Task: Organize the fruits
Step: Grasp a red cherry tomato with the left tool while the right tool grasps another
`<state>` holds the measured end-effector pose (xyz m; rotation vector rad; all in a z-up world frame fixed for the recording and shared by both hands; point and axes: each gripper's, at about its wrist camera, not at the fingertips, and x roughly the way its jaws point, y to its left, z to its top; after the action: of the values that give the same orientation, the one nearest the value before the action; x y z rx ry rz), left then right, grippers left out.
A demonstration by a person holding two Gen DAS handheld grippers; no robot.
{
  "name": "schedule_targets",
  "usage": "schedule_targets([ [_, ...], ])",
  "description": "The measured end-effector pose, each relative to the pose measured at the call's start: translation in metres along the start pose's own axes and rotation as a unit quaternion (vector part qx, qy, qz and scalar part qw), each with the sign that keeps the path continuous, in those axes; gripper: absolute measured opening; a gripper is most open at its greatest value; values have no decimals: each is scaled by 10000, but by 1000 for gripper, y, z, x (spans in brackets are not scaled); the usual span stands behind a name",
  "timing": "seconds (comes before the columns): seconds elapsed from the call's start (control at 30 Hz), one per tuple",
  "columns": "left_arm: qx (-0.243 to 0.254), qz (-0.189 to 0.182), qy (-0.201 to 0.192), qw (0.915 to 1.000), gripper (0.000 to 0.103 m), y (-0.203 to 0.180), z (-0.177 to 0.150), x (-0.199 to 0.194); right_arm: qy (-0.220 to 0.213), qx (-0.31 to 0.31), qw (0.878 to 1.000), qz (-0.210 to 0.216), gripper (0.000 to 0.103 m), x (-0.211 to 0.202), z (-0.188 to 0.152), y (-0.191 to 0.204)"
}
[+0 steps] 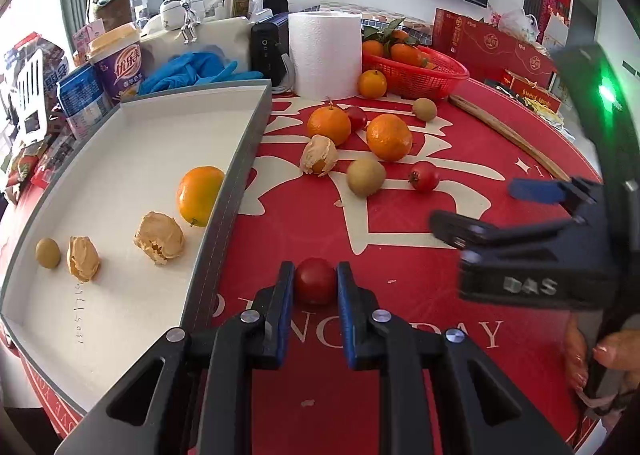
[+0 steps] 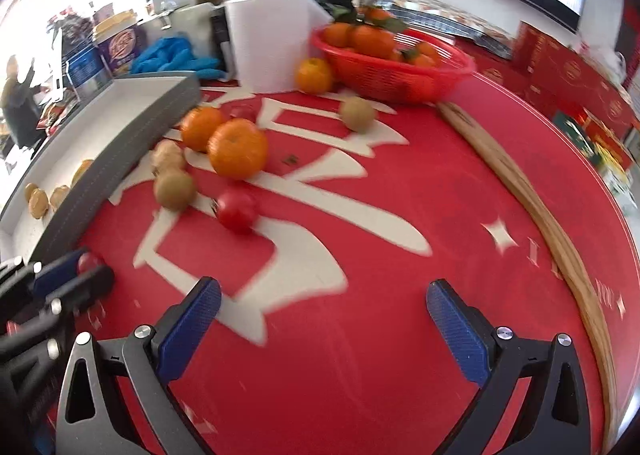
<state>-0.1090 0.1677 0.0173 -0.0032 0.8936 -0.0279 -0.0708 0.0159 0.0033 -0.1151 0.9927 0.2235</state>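
Note:
My left gripper [image 1: 315, 281] is shut on a small red fruit [image 1: 315, 280], just right of the grey-walled white tray [image 1: 236, 159]. The tray holds an orange [image 1: 199, 194], two peeled oranges [image 1: 159, 238] and a kiwi [image 1: 47, 252]. On the red tablecloth lie two oranges [image 1: 389, 136], a peeled orange [image 1: 319, 154], a kiwi [image 1: 365, 176] and a red fruit [image 1: 424, 176]. My right gripper [image 2: 323, 305] is open and empty above bare cloth; it shows at the right of the left wrist view [image 1: 472, 207]. The left gripper with its red fruit [image 2: 89, 261] shows at the left of the right wrist view.
A red basket [image 1: 416, 73] of oranges, a paper towel roll [image 1: 325, 53], blue gloves [image 1: 192, 69] and snack packs stand at the back. An orange [image 1: 372, 84] and a kiwi [image 1: 424, 109] lie by the basket. A wooden stick [image 2: 532, 195] lies along the right. Two people stand behind.

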Motion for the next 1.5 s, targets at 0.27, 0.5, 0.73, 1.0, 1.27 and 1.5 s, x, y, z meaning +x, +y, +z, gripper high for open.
schedule_targets([
  [0.27, 22, 8, -7, 10000, 23, -1, 0, 0, -187, -284, 9993, 165, 76, 10, 21, 27],
  [0.5, 20, -32, -27, 10000, 23, 0, -1, 0, -296, -79, 9989, 366, 26, -1, 13, 22],
  [0.73, 172, -67, -34, 9998, 23, -9, -4, -4, -344, 617, 9947, 749, 26, -16, -5, -10],
  [1.0, 240, -117, 20, 9996, 23, -21, 11, 3, -635, 840, 9931, 512, 26, -37, -15, -23],
  [1.27, 316, -114, 19, 9994, 23, -29, 9, 9, -533, 997, 9928, 405, 26, -33, -21, -32],
  [1.5, 259, -172, 21, 9995, 23, -27, 10, 10, -527, 1056, 9923, 367, 26, -33, -23, -34],
])
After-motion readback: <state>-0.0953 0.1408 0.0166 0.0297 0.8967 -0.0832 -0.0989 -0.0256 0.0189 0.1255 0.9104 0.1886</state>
